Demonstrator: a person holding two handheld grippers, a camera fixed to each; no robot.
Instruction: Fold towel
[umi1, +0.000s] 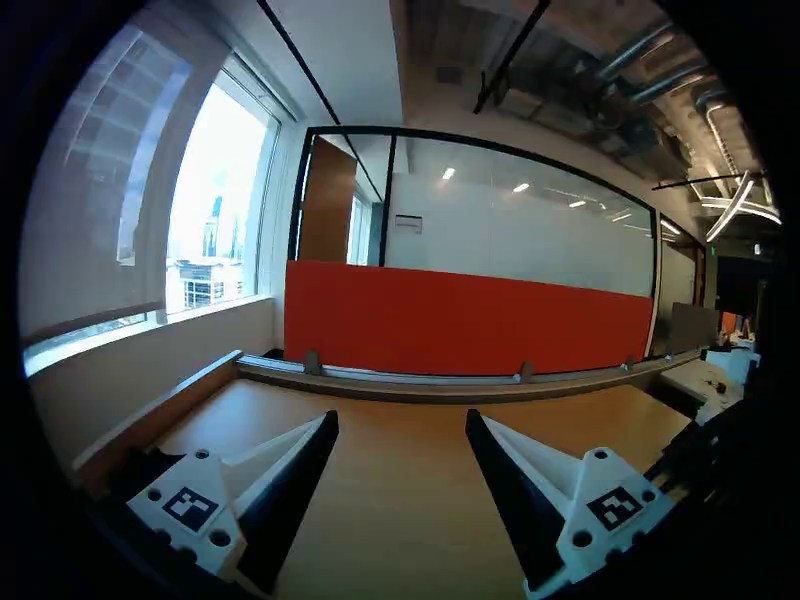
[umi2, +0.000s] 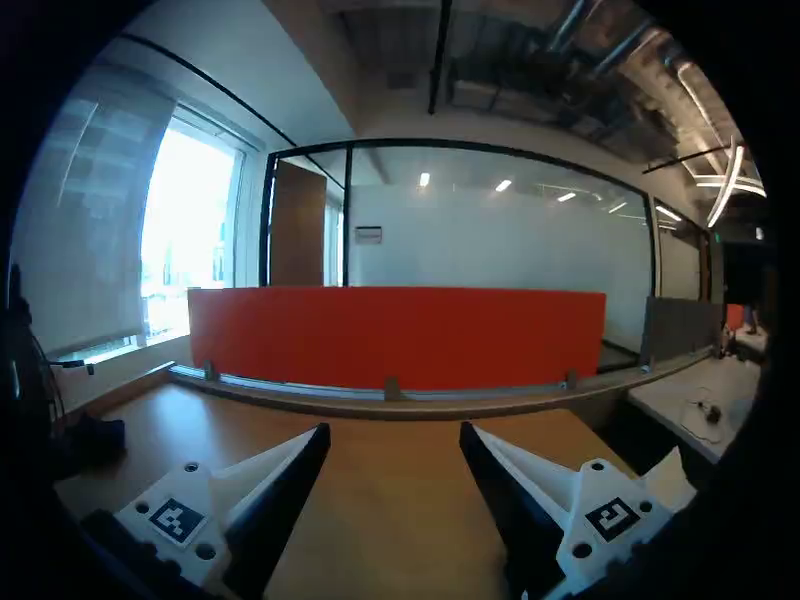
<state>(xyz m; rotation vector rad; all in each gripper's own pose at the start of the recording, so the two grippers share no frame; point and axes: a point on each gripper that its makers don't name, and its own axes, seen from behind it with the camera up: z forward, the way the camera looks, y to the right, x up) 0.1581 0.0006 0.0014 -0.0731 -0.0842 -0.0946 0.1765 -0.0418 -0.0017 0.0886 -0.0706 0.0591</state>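
My left gripper (umi1: 402, 420) stands open above a bare wooden desk (umi1: 400, 490), with nothing between its black-and-white fingers (umi1: 290, 470). In the right gripper view, my right gripper (umi2: 395, 432) is open too, held over the same kind of wooden desk top (umi2: 390, 500) with empty space between its fingers (umi2: 275, 480). Both point toward an orange divider panel at the desk's far edge. I see no towel in either view.
An orange partition (umi1: 465, 320) runs along the back of the desk, also seen as the orange partition (umi2: 400, 335). A window (umi1: 215, 225) is at the left. A white desk (umi2: 700, 395) with a cable lies to the right. A dark object (umi2: 85, 440) sits at the left.
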